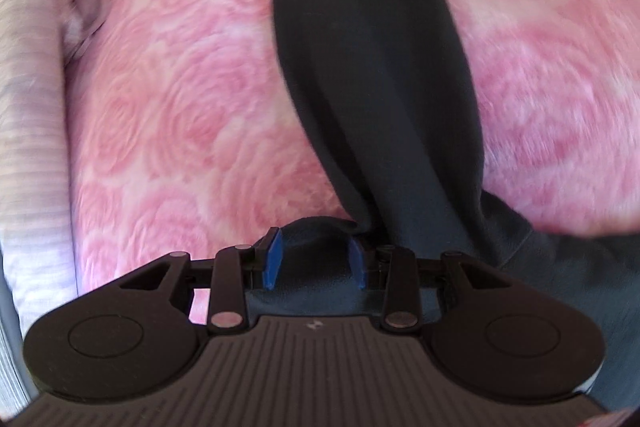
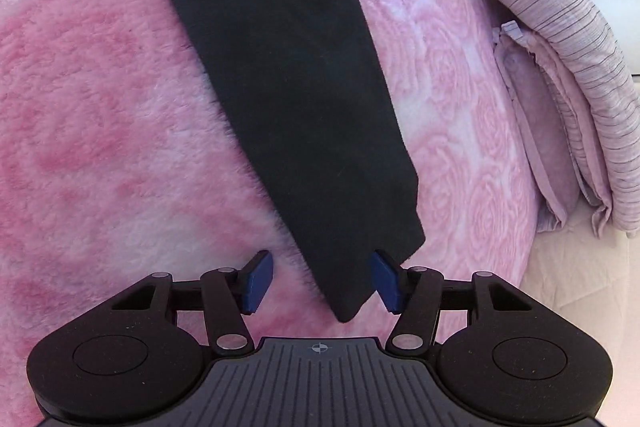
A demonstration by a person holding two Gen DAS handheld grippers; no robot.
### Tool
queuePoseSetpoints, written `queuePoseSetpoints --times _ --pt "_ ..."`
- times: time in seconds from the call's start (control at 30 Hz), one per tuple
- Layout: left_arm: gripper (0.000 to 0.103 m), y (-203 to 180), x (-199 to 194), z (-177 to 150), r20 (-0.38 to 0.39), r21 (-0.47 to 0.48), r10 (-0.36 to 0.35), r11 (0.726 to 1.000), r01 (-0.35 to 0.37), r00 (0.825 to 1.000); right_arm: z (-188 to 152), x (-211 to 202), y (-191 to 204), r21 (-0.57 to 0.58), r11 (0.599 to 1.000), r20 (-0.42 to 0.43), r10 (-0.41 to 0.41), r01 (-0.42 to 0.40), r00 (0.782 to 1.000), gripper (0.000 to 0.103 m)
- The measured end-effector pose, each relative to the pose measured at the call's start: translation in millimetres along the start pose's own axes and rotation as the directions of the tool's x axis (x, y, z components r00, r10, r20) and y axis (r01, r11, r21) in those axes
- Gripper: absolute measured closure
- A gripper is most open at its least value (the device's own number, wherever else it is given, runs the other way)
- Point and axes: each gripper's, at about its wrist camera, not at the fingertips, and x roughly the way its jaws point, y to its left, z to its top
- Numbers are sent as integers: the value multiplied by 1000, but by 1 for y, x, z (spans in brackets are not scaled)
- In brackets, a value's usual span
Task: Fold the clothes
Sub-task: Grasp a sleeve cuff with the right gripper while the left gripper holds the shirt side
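Right wrist: dark garment (image 2: 288,87) runs lengthwise away; right gripper (image 2: 320,281) spread, left gripper (image 1: 316,259) clamping it.

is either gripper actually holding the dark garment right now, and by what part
The left gripper has a bunched fold of the dark garment between its fingers. The right gripper is open, holding nothing; the garment's end lies between its fingers.

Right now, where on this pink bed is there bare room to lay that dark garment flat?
Bare pink blanket lies open on one side of the dark garment, and a narrower strip on the other, up to the folded striped bedding. That edge is crowded. The left gripper has cloth between its fingers; the right gripper is open.
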Motion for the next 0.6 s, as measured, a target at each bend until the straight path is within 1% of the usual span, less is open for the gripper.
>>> queuePoseSetpoints --times 0.03,0.1,0.17,0.2,0.23,0.3,0.33,0.37,0.4,0.43,0.47,0.5,0.53,0.6 --pt "71 0 1 0 6 33 -3 999 3 1000 0 -2 0 6 1000 3 11 -11 1000 58" --pt "71 0 3 -1 18 100 -9 995 7 1000 1 -4 -1 9 1000 3 23 -23 1000 83" --pt "71 -1 6 -2 30 166 -16 986 11 999 5 -5 3 10 1000 3 24 -24 1000 85" --pt "71 -1 7 -2 35 199 -20 980 13 999 5 -4 1 22 999 5 31 -31 999 95" --pt "71 -1 8 -3 41 232 -24 973 14 999 6 -3 -1 34 999 7 38 -38 999 99" --pt "71 -1 10 -4 51 296 -32 955 16 998 6 -3 -9 79 996 25 50 -51 998 102" --pt "72 1 13 -3 49 302 -45 953 28 998 6 -5 -13 92 994 24 50 -52 998 102" --pt "75 6 17 -1 42 267 -64 962 50 997 5 -8 -17 106 993 23 49 -51 999 102" --pt "87 12 20 1 34 216 -84 973 75 996 3 -15 -20 124 991 17 42 -44 999 102" --pt "93 19 24 3 27 165 -104 981 98 994 1 -25 -22 142 989 17 38 -40 999 102" --pt "101 27 26 4 30 89 -114 990 110 993 -2 -35 -23 159 987 16 34 -36 999 102" --pt "101 37 27 4 39 0 -116 993 117 992 -6 -44 -21 167 985 15 29 -31 999 102" --pt "102 47 28 4 45 -90 -118 988 121 992 -9 -50 -17 168 985 7 35 -36 999 102" --pt "103 66 31 2 46 -239 -96 965 104 994 -15 -54 -2 157 986 -22 63 -58 998 102"
